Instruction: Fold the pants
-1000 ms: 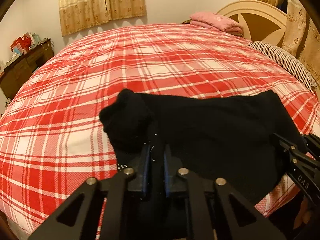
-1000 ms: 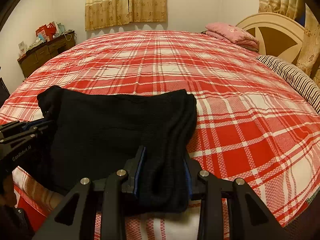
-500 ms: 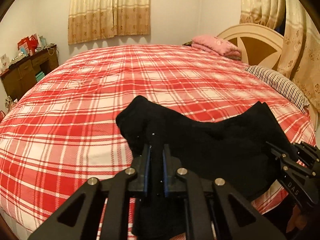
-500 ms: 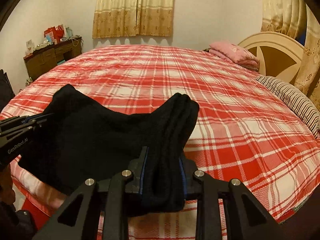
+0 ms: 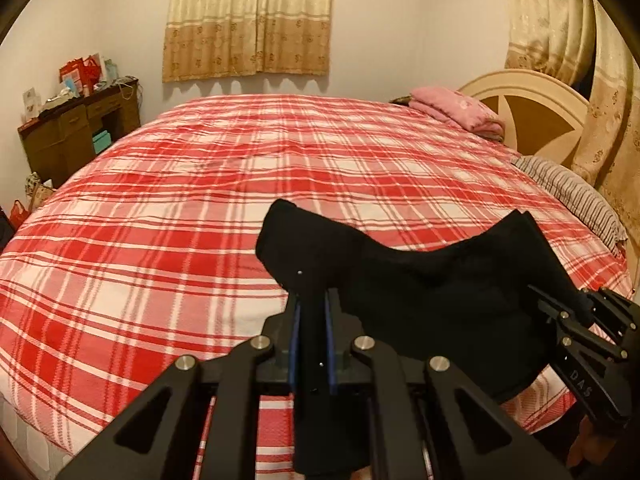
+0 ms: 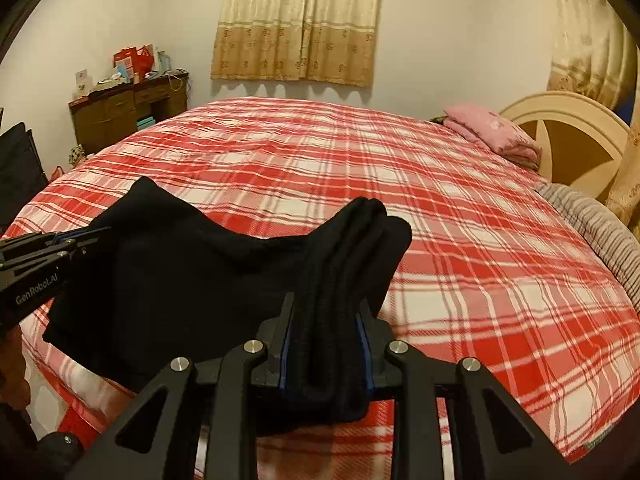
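Observation:
Black pants (image 5: 420, 292), folded into a thick bundle, hang between my two grippers above the near edge of the bed. My left gripper (image 5: 311, 308) is shut on the left end of the pants; it also shows in the right wrist view (image 6: 86, 236). My right gripper (image 6: 326, 316) is shut on the thick layered right end of the pants (image 6: 180, 280); it shows at the right in the left wrist view (image 5: 560, 304). The cloth sags in the middle between them.
The bed has a red and white plaid cover (image 5: 240, 184). A pink folded cloth (image 5: 456, 110) and a striped pillow (image 5: 572, 196) lie by the cream headboard (image 5: 536, 112). A wooden dresser (image 5: 76, 128) stands at the far left.
Both grippers have lifted the pants up off the bed cover. The bundle now hangs and sags between them where it lay flat a second ago.

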The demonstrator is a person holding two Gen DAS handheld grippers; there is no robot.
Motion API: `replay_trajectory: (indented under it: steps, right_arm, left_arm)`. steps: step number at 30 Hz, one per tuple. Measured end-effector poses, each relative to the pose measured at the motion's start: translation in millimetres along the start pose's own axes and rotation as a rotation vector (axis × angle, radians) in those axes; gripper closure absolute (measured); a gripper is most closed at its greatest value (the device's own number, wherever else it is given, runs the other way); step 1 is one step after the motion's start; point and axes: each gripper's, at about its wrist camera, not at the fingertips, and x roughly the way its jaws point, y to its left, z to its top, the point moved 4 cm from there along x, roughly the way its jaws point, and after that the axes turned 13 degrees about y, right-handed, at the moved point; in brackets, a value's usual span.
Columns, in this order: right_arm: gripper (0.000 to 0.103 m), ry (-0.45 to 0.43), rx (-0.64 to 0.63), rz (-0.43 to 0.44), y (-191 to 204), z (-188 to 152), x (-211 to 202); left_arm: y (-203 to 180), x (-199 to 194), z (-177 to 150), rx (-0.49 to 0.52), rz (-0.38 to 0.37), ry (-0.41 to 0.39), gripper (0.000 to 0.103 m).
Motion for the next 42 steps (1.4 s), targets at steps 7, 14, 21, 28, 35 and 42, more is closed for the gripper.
replay_trajectory:
  steps: [7, 14, 21, 28, 35, 42]
  right_arm:
    - [0.076, -0.030, -0.043, 0.039, 25, 16, -5]
    - [0.076, -0.058, -0.096, 0.105, 66, 35, -8]
    - [0.076, -0.076, -0.176, 0.176, 118, 57, -4]
    - [0.076, -0.130, -0.254, 0.255, 177, 93, -2]
    - [0.076, -0.176, -0.278, 0.343, 230, 138, 22]
    - [0.076, -0.154, -0.312, 0.388, 281, 168, 76]
  left_arm:
    - [28, -15, 7, -0.040, 0.035, -0.038, 0.092]
    - [69, -29, 8, -0.097, 0.087, -0.070, 0.092]
    - [121, -39, 2, -0.169, 0.154, -0.078, 0.092]
    - [179, -54, 14, -0.235, 0.246, -0.120, 0.092]
    - [238, -61, 39, -0.284, 0.326, -0.171, 0.092]
    - [282, -38, 59, -0.305, 0.401, -0.166, 0.092]
